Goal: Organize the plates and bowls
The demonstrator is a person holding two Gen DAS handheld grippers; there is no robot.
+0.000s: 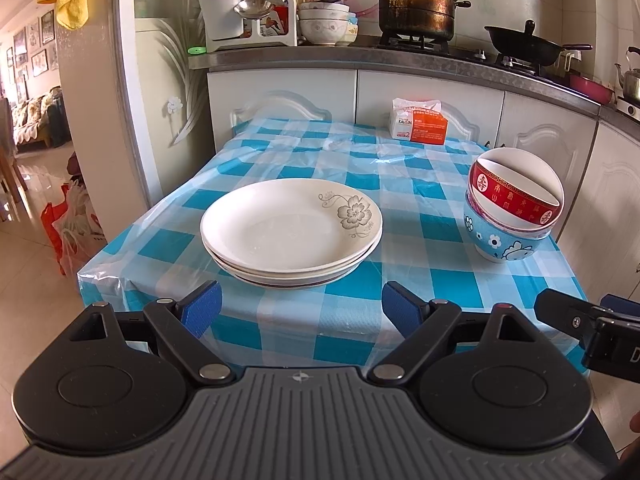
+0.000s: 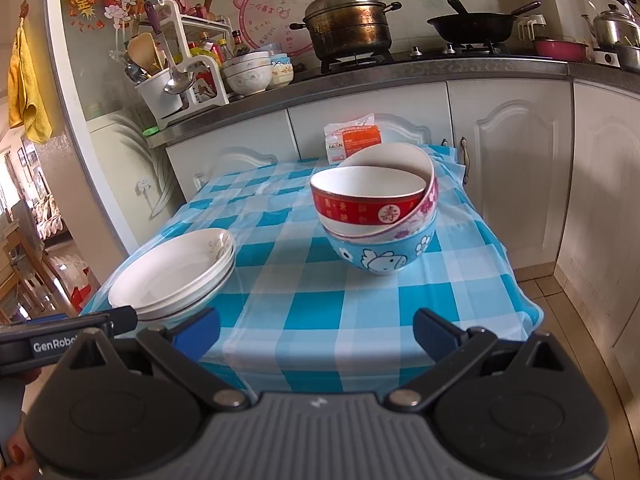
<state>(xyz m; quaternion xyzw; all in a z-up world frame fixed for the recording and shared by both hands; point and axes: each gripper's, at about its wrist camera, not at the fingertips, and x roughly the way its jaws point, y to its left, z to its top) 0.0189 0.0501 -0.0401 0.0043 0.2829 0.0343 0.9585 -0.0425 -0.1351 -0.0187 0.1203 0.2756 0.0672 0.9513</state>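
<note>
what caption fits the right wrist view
Open right gripper faces nested bowls beside stacked plates on a checked table.

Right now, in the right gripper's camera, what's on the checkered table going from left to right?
stack of white plates → stack of bowls. The tissue pack sits behind the bowls and overlaps them, so I left it out.
</note>
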